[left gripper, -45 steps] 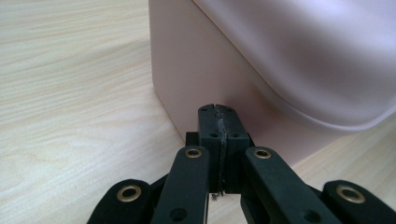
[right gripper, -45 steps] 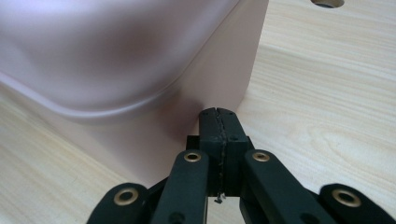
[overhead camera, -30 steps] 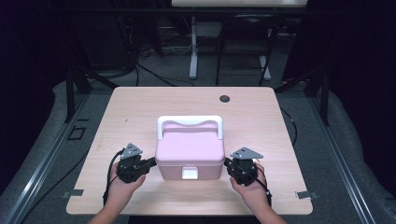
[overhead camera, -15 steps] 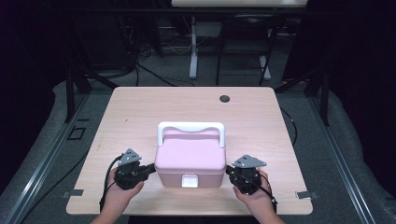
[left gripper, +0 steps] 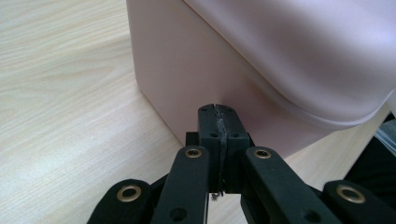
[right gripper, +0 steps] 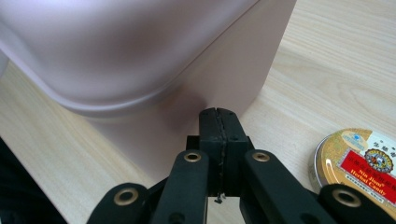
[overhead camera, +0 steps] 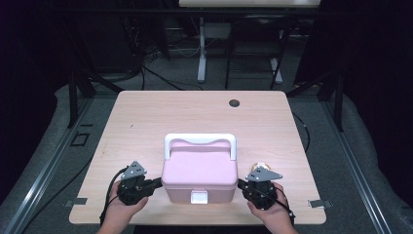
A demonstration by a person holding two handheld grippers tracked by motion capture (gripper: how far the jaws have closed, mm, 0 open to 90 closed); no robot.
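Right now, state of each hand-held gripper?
Left hand-held gripper: closed, empty, tips against the pink box side.
Right hand-held gripper: closed, empty, tips against the opposite side of the box.

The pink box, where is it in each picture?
High view: the pink box sits low in the middle, near the table's front edge, between the left gripper and the right gripper.
Left gripper view: its side wall fills the upper right, just past the shut fingers.
Right gripper view: its wall fills the upper left.
Shared landmark: the light wooden table under the box.
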